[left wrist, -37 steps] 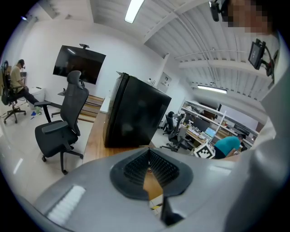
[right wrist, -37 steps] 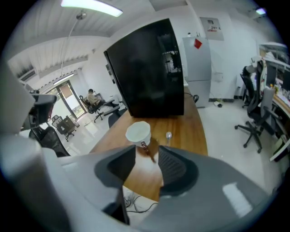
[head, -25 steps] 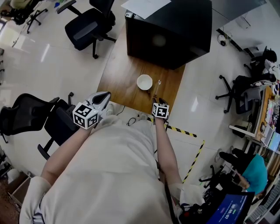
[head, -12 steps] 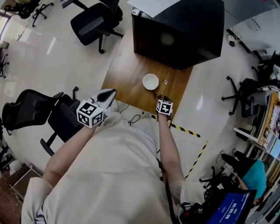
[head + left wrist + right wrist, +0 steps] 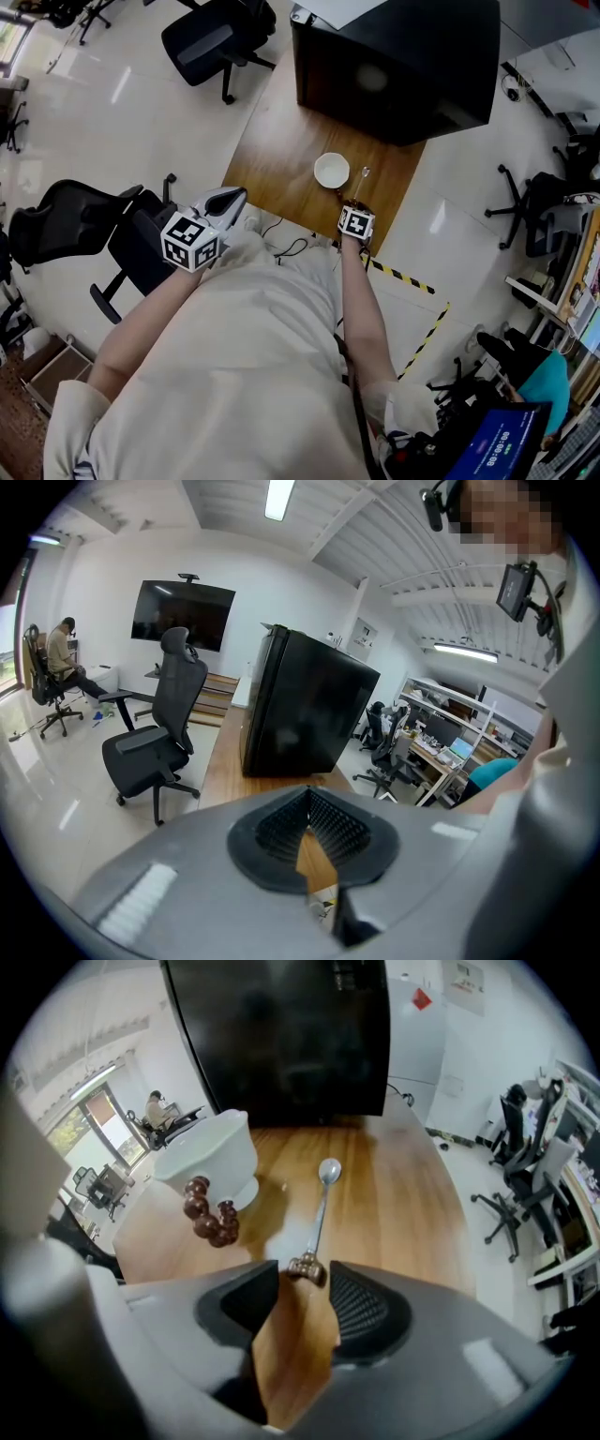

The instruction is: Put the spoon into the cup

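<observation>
The right gripper (image 5: 304,1271) is pointing steeply down at the near edge of a wooden desk (image 5: 403,1204). Its jaws are standing apart around the spoon's (image 5: 320,1215) handle end, not pinching it. The left gripper (image 5: 309,789) is hovering off the desk's left side with its jaws pressed together, holding nothing. The spoon is lying flat, just right of a white cup (image 5: 208,1155). Brown beads (image 5: 210,1215) are lying just in front of the cup, and a black box (image 5: 281,1035) is standing behind. From above, the cup is showing only its white inside.

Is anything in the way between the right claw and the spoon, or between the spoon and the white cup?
Nothing visible. The right gripper stands with jaws apart at the handle end of the spoon. A string of brown beads lies by the cup, beside the spoon's likely path rather than across it.
</observation>
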{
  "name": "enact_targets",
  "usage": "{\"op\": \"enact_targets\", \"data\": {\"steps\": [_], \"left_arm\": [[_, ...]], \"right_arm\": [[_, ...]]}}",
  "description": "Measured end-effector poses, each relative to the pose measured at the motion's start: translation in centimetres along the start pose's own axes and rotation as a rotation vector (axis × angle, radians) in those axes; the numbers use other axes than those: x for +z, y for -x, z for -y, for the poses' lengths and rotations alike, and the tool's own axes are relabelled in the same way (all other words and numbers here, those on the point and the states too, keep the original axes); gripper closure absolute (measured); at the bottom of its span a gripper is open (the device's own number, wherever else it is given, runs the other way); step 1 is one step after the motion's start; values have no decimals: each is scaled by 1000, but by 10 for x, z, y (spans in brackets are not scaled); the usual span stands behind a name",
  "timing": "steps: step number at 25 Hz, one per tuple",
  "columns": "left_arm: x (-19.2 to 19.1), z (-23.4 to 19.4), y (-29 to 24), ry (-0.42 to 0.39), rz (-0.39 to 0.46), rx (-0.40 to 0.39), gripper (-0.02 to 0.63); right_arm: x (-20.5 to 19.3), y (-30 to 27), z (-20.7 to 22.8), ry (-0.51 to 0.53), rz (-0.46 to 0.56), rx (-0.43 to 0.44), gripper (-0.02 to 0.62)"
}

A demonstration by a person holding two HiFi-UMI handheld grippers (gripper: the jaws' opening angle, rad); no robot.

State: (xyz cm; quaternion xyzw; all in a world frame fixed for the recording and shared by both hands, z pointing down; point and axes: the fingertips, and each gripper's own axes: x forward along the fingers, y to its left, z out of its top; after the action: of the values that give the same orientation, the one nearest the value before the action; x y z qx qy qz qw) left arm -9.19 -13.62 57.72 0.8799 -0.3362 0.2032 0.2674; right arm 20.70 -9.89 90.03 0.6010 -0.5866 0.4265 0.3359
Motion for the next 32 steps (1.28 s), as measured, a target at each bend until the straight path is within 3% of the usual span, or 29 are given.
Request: {"op": "enact_targets", "data": {"steps": [8,16,22,32], "left_arm": [[0,1,2,0,4,20,601],[1,2,3,-2,16,29,601],[9,6,-5,1,50,27,601],[16,4,-7,22,105,12,601]], "right_arm": [[-4,-4,5,26,11,-37,465],[-3,4,4,15,19,-7,469],[20,29,7,53,68,24,469],[66,102,-20,245,113,129,469]]}}
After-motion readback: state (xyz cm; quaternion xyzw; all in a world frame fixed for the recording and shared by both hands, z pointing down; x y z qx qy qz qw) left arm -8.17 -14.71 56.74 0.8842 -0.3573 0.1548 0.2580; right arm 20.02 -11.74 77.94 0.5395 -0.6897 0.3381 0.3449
